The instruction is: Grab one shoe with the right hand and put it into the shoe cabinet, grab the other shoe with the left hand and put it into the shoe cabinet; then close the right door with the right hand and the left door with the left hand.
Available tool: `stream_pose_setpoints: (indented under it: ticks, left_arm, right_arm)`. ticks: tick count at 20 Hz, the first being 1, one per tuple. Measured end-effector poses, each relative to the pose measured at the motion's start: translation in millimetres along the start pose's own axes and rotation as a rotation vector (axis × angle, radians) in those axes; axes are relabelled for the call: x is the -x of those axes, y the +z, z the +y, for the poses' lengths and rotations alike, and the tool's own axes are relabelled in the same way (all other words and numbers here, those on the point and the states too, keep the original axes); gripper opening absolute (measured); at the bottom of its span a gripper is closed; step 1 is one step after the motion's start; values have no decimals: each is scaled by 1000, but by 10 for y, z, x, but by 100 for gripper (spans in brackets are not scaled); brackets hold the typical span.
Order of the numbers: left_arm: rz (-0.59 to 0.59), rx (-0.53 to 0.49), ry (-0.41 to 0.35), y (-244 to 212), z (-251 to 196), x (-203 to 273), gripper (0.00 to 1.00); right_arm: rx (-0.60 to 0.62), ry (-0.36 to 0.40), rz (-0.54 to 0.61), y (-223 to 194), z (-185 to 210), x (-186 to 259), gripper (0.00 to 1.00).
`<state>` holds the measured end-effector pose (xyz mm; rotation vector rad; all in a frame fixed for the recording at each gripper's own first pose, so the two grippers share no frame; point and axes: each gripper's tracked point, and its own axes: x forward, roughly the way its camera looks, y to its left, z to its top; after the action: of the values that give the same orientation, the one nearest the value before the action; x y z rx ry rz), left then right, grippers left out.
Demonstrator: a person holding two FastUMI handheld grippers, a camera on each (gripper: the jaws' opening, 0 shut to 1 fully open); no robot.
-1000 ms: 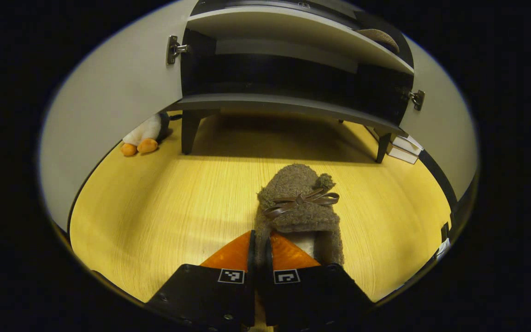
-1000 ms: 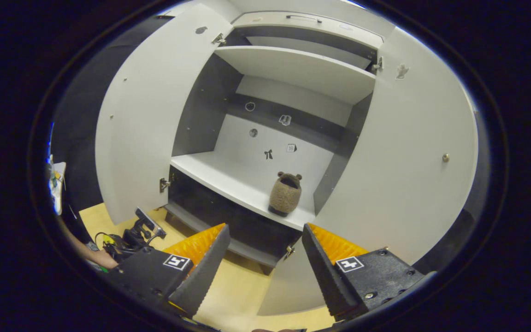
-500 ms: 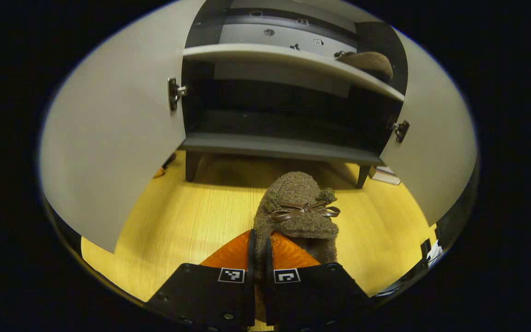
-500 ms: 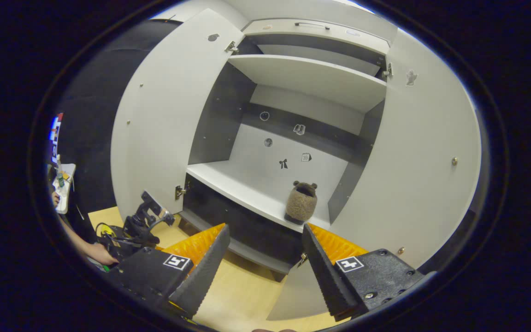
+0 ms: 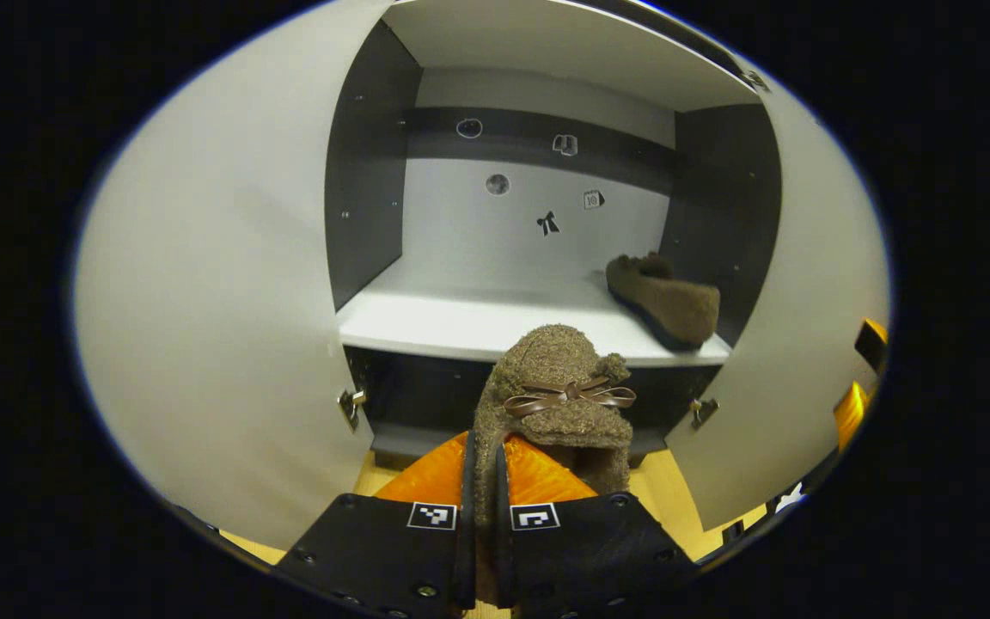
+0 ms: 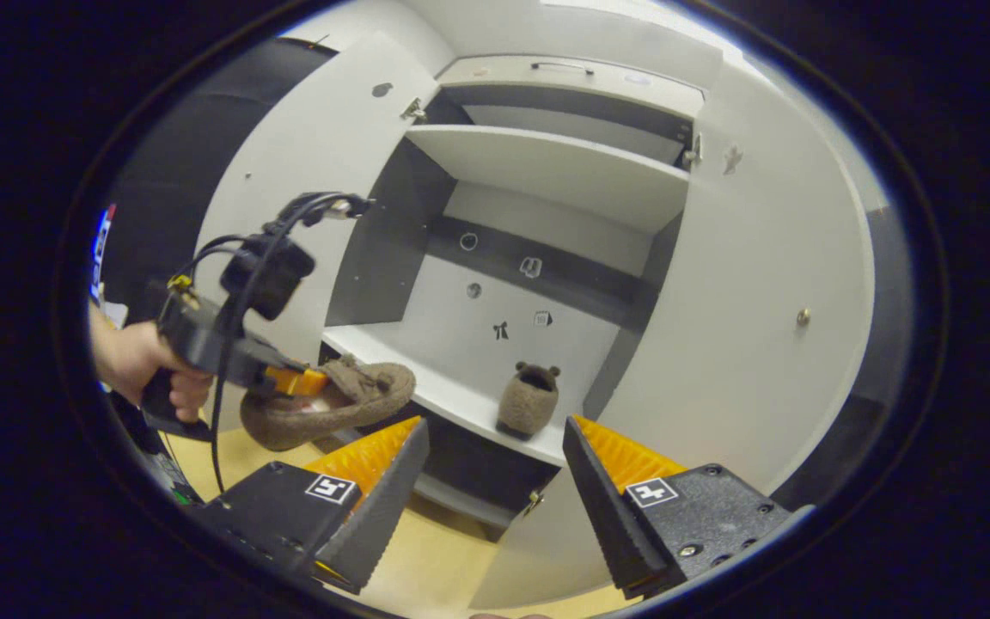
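Fuzzy brown bow-topped slipper (image 5: 557, 391), pinched in the left claw (image 5: 481, 468), is needing placement beside its mate (image 5: 663, 300) on the white shelf (image 5: 461, 322), while the right claw (image 6: 495, 468) is hanging wide open, empty.

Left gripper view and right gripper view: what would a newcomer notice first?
The fuzzy brown slipper with a bow, pinched in the left gripper before the open shoe cabinet. Its mate lies on the white shelf's right end. The right gripper hangs open, empty.

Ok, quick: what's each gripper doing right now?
Left gripper: shut on a slipper.
Right gripper: open, holding nothing.
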<state>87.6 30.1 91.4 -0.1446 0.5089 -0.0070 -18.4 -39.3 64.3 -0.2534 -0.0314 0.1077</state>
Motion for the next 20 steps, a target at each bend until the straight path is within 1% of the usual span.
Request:
stream_pose_setpoints:
  ticks: [2, 5, 7, 9, 10, 11, 12, 13, 14, 15, 16, 17, 19, 20]
  left_arm:
    - [-9, -1, 32, 292, 82, -308, 8]
    - [-14, 22, 73, 648, 152, -803, 9]
    - [-18, 36, 87, 849, 137, -1118, 9]
    - [3, 37, 105, 912, 144, -1424, 8]
    - [19, 55, 103, 912, 117, -1532, 9]
    - [27, 80, 107, 928, 127, -1616, 19]
    - [22, 102, 103, 965, 113, -1663, 0]
    - [31, 115, 98, 956, 101, -1672, 8]
    - [24, 124, 76, 963, 64, -1681, 19]
    - [5, 125, 27, 997, -2, -1620, 14]
    - [-31, 138, -21, 1054, -67, -1546, 16]
    - [-74, 157, -48, 1101, -83, -1426, 28]
    - [-135, 169, -50, 1110, -8, -1218, 53]
    - [-159, 176, -45, 1091, 22, -1097, 57]
  right_arm:
    - [20, -11, -29, 59, -43, 53, 99]
    - [14, -23, -15, -1, -78, 151, 99]
    - [1, -57, -2, -84, -192, 268, 98]
    - [-30, -75, 9, -123, -224, 329, 99]
    - [-24, -81, 18, -141, -219, 313, 98]
    - [-9, -86, 26, -162, -230, 362, 97]
    - [-3, -83, 27, -157, -231, 367, 98]
    - [-5, -79, 24, -153, -233, 372, 97]
    - [-7, -79, 23, -153, -235, 364, 98]
    - [-6, -78, 23, -154, -231, 366, 98]
    - [-4, -74, 20, -154, -223, 364, 97]
    - [-2, -69, 16, -150, -221, 358, 97]
    - [-7, -61, -6, -115, -225, 355, 98]
    - [-12, -56, -22, -87, -222, 343, 97]
